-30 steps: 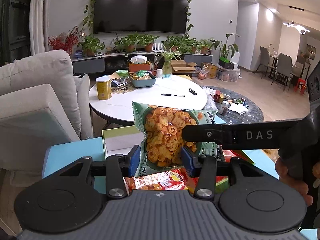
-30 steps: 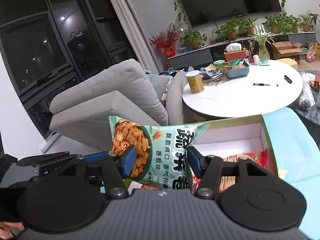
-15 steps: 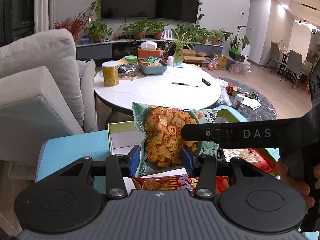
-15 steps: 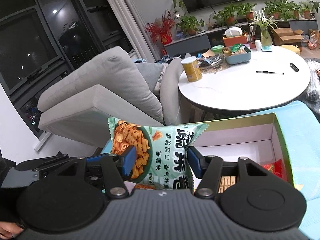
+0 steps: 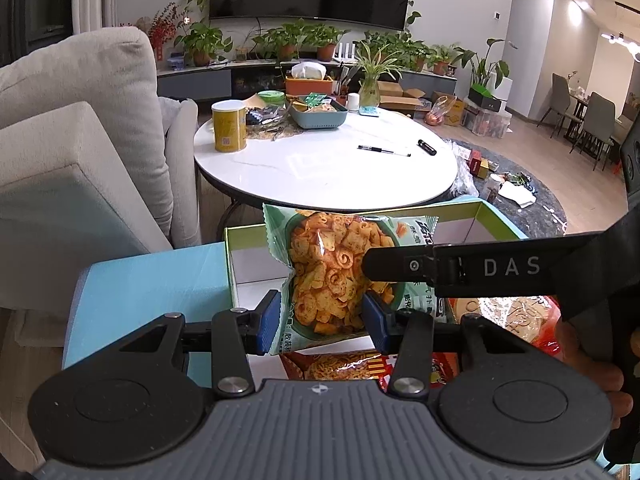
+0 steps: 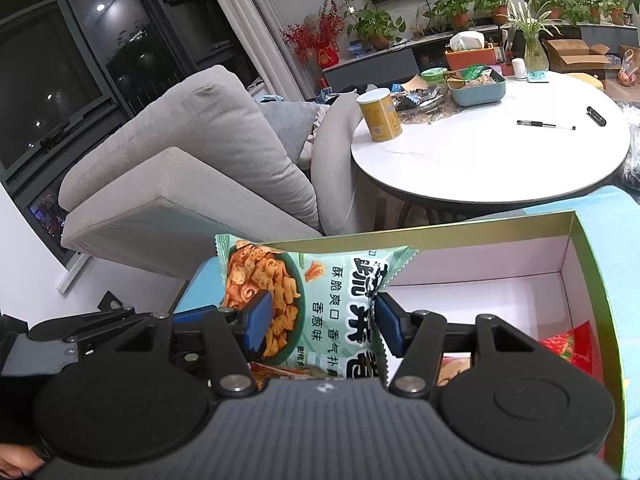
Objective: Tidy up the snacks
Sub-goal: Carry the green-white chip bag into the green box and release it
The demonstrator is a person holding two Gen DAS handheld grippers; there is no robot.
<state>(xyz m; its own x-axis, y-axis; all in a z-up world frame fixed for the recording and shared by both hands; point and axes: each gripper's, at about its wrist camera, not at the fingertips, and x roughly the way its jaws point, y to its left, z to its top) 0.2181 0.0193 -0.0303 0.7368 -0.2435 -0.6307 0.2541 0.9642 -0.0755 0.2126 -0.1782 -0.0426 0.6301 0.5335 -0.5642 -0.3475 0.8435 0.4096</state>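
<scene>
Pinching one green snack bag (image 5: 332, 276) from both sides, the left claw (image 5: 322, 318) and right claw (image 6: 320, 324) keep it upright above the open box (image 6: 592, 264) just ahead, likely for lowering inside.

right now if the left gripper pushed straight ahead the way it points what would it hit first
The green snack bag already sits between the left gripper fingers. Beyond it, probably the far wall of the open box, though depth is unclear.
</scene>
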